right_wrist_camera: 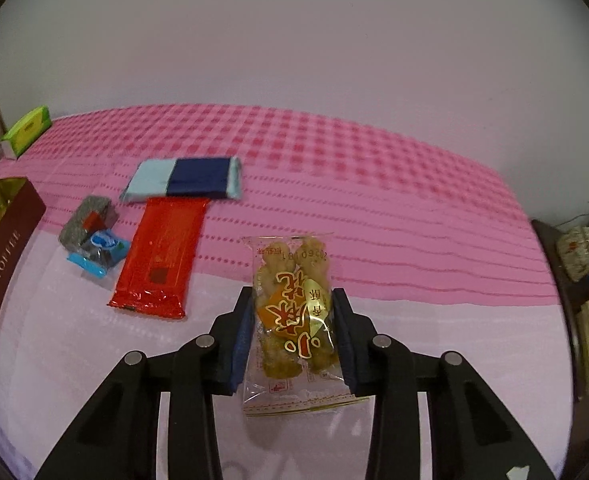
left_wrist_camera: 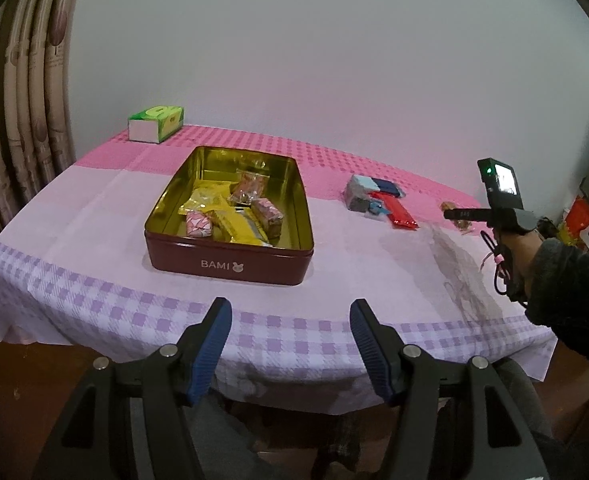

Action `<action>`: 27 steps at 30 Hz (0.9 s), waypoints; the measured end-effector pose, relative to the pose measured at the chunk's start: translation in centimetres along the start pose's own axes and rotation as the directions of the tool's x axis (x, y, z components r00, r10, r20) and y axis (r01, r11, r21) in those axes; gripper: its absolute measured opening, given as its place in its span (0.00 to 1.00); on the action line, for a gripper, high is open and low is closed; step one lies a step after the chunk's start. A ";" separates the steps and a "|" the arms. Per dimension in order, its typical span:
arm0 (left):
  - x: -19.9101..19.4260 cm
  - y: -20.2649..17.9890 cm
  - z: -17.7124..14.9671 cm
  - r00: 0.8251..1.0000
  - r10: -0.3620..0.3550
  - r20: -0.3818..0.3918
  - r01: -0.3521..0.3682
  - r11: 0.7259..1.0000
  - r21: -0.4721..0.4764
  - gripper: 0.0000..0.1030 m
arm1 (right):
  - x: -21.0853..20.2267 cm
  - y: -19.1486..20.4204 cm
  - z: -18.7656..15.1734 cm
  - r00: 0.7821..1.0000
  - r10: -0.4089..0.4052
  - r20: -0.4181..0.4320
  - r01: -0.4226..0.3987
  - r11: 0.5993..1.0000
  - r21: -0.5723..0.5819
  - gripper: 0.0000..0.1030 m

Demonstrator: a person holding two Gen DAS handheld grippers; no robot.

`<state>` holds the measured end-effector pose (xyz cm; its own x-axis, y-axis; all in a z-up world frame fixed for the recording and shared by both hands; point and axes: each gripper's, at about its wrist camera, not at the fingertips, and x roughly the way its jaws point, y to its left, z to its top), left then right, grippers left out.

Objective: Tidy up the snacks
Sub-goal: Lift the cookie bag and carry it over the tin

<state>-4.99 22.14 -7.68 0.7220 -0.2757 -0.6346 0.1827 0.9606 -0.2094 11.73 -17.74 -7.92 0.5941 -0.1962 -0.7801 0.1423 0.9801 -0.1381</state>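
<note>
A clear snack bag (right_wrist_camera: 294,312) with brown twists inside sits low in the middle of the right wrist view. The right gripper (right_wrist_camera: 293,334) has its two blue pads pressed on the bag's sides, holding it over the tablecloth (right_wrist_camera: 414,220). Just to its left lies a red packet (right_wrist_camera: 158,256). Next to that are small candies (right_wrist_camera: 92,236), and a blue packet (right_wrist_camera: 182,180) lies farther back.

In the left wrist view, the red tin (left_wrist_camera: 230,216) sits in the middle with snacks inside. The left gripper (left_wrist_camera: 288,346) is at the bottom, jaws wide apart, holding nothing. A green tissue box (left_wrist_camera: 156,123) stands at the upper left.
</note>
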 end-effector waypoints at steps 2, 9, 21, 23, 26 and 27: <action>-0.3 -0.2 0.0 1.000 -0.005 0.009 0.005 1.000 0.001 0.61 | -1.3 -0.1 0.3 1.000 -0.022 0.013 0.022 1.000 -0.002 0.33; -1.3 -0.5 0.5 0.999 -0.003 0.039 0.004 1.000 -0.015 0.61 | -5.4 -0.2 1.4 0.995 -0.073 0.060 0.074 0.997 -0.002 0.33; -2.1 -1.0 0.6 0.998 0.003 0.060 -0.003 1.000 -0.015 0.61 | -9.9 0.4 2.5 0.989 -0.095 0.115 0.097 0.995 -0.008 0.33; -2.1 -1.0 0.6 0.998 0.005 0.062 -0.004 1.000 -0.013 0.61 | -10.6 0.8 2.7 0.988 -0.093 0.124 0.096 0.995 -0.013 0.33; -2.3 -1.1 0.6 0.998 0.006 0.068 -0.005 1.000 -0.014 0.61 | -11.4 1.5 2.8 0.987 -0.088 0.138 0.092 0.995 -0.025 0.33; -2.4 -1.1 0.6 0.997 0.008 0.071 -0.007 1.000 -0.014 0.61 | -11.6 1.8 2.9 0.986 -0.085 0.141 0.090 0.996 -0.028 0.33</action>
<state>-6.53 21.73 -5.51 0.7687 -0.2651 -0.5821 0.1687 0.9619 -0.2154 7.35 -13.81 2.64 0.6854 -0.2807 -0.6719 0.1727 0.9591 -0.2245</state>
